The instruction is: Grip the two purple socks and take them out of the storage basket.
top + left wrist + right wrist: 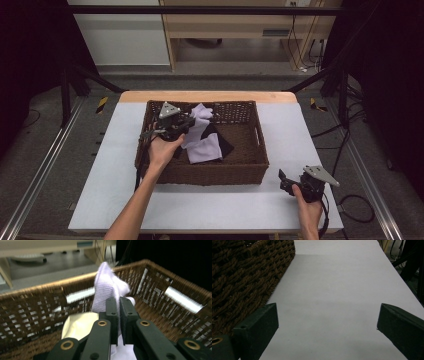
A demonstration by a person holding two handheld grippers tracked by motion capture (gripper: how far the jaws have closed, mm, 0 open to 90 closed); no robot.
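Observation:
A brown wicker basket (252, 169) sits in the middle of the white table. Inside it lies a pale lilac cloth (204, 146) over a black cloth (220, 140). My left gripper (189, 122) is inside the basket at its left, shut on a raised fold of the lilac cloth (108, 287), which stands up between the jaws in the left gripper view. A cream-coloured item (77, 325) lies under it against the basket wall. My right gripper (282, 180) rests on the table right of the basket's front corner, jaws wide apart and nothing between them (327, 322).
The basket's woven wall (244, 277) is close on the left of the right gripper. Bare white table (337, 285) stretches ahead of it. Black frame bars and cables (350, 205) run along the table's right side. A wooden shelf unit (240, 25) stands beyond the table.

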